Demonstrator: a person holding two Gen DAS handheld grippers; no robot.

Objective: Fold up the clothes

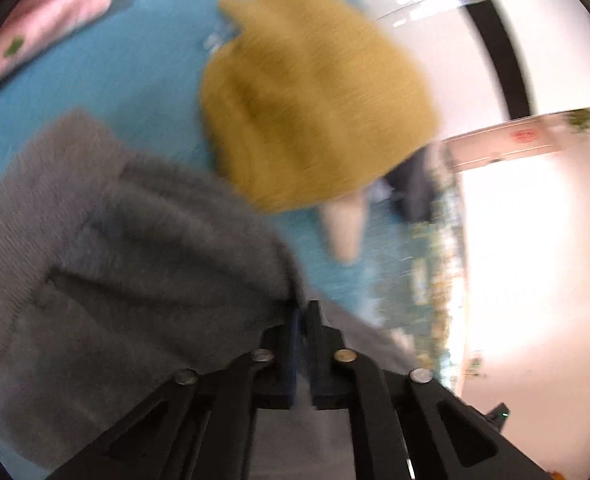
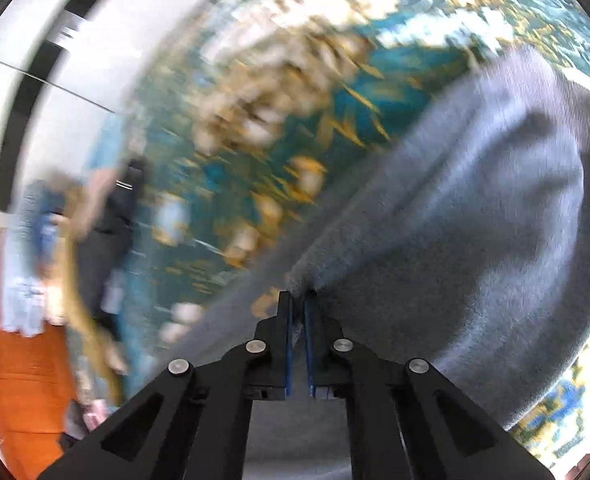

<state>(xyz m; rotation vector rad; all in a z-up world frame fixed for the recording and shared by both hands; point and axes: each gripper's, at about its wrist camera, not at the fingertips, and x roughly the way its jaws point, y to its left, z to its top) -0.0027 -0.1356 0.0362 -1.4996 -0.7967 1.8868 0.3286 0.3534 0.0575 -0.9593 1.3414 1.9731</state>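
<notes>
Pinching the grey sweater (image 1: 135,248), the left claw (image 1: 302,312) has its jaws clamped together on a fuzzy edge of the cloth. The sweater spreads from the claw toward 9 and 10 o'clock over a blue surface (image 1: 115,80). A mustard knit (image 1: 315,112) lies at 12 o'clock, touching the sweater's upper edge, and a folded pink garment (image 1: 51,20) sits well apart at 10 o'clock. In the right wrist view, the right claw (image 2: 298,300) is likewise clamped on a pinch of the sweater (image 2: 475,220), which billows toward 2 o'clock above a teal patterned rug (image 2: 275,120). Both views are blurred.
</notes>
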